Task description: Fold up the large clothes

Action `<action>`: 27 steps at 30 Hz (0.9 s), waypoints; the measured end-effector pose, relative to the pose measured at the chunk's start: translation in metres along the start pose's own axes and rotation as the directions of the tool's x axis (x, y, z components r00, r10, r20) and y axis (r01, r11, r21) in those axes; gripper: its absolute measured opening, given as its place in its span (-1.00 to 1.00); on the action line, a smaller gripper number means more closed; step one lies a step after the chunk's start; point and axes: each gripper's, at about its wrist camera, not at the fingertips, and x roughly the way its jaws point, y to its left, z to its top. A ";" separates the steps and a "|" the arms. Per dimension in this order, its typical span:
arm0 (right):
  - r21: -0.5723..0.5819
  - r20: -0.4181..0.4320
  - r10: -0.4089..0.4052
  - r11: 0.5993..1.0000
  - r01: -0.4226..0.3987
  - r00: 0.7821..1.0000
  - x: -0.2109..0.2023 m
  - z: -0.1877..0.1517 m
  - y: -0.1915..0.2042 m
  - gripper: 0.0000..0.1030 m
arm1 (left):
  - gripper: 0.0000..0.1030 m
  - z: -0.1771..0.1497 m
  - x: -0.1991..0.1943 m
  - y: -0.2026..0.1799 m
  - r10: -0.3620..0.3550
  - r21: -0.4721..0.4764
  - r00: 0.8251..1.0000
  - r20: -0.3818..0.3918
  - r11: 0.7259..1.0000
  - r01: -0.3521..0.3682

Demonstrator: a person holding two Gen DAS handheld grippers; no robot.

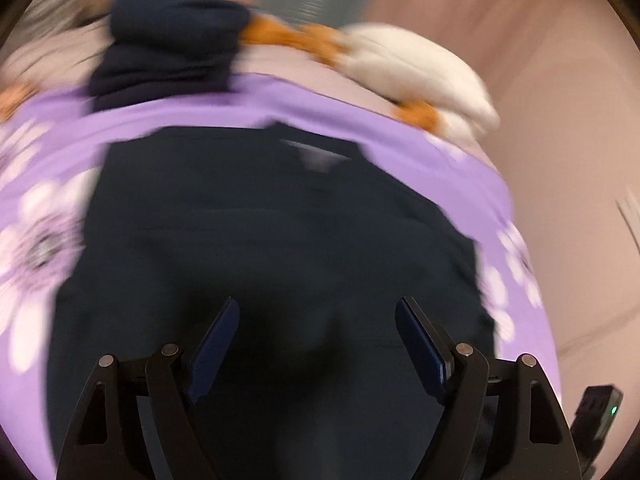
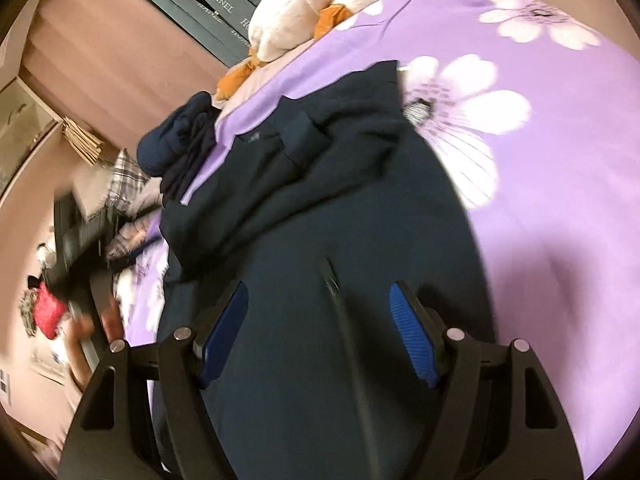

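Dark navy garment [image 1: 272,240] spread on a bed under a purple sheet with white flowers [image 2: 540,160], upper part rumpled and folded over itself in the right wrist view. Left gripper [image 1: 318,344] above the garment's lower half, fingers [image 1: 216,340] wide apart, nothing between them but cloth below; view blurred. Right gripper [image 2: 320,332] over the same garment, fingers [image 2: 412,340] also well apart, clamped on nothing; a thin dark ridge or strap between them, too blurred to name. Second bundle of navy cloth [image 1: 168,40] near the garment's far edge. White plush toy with orange parts [image 2: 316,4] at the head of the bed.
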 end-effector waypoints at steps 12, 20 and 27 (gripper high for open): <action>0.074 0.059 0.011 0.997 -0.015 0.998 0.116 0.104 0.021 0.45 | 0.56 -0.009 0.016 0.146 -0.094 -0.487 0.994 0.061 0.866 0.112; 0.098 0.062 -0.027 0.995 0.020 0.998 0.155 0.125 0.015 0.30 | 0.55 -0.010 0.034 0.162 -0.083 -0.570 0.989 0.122 0.810 0.138; -0.120 0.102 -0.057 0.990 0.069 0.993 0.144 0.117 0.034 -0.81 | 0.05 -0.008 0.032 0.174 0.003 -0.615 0.992 0.126 0.785 0.076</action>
